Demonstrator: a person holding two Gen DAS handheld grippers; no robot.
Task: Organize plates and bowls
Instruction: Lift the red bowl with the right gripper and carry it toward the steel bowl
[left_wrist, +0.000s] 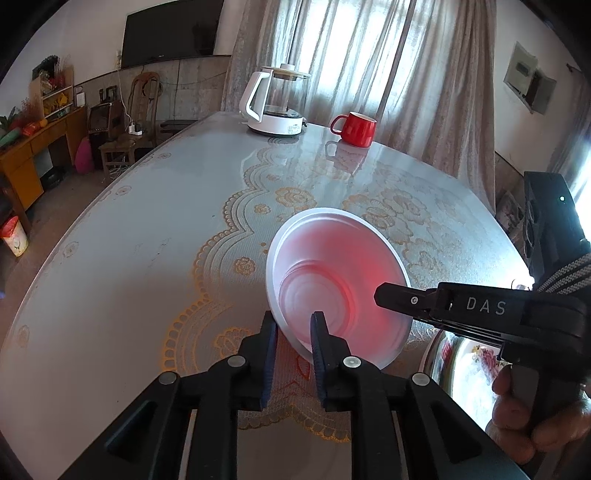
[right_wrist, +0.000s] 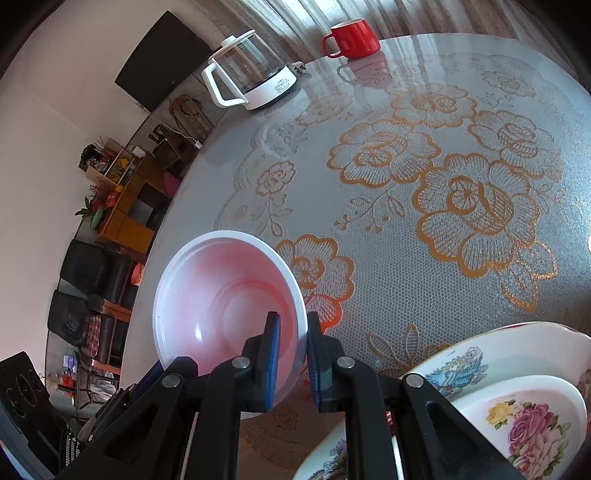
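Observation:
A white bowl (left_wrist: 332, 254) with a pink-lit inside hangs tilted just above the tabletop, held from two sides. My left gripper (left_wrist: 293, 319) is shut on its near-left rim, one pad outside the wall and one inside. In the right wrist view the same bowl (right_wrist: 221, 295) has its right rim between the pads of my right gripper (right_wrist: 293, 317), which is shut on it. Seen from the left wrist, the right gripper's fingers (left_wrist: 402, 299) reach over the bowl's right edge. Floral plates (right_wrist: 524, 417) lie stacked at the lower right.
A white glass kettle (left_wrist: 277, 103) and a red mug (left_wrist: 356, 129) stand at the far side of the glass-topped table (left_wrist: 129, 240) with its lace cloth. The plate stack (left_wrist: 469, 369) lies close to the bowl's right. A hand holds the right gripper's grip.

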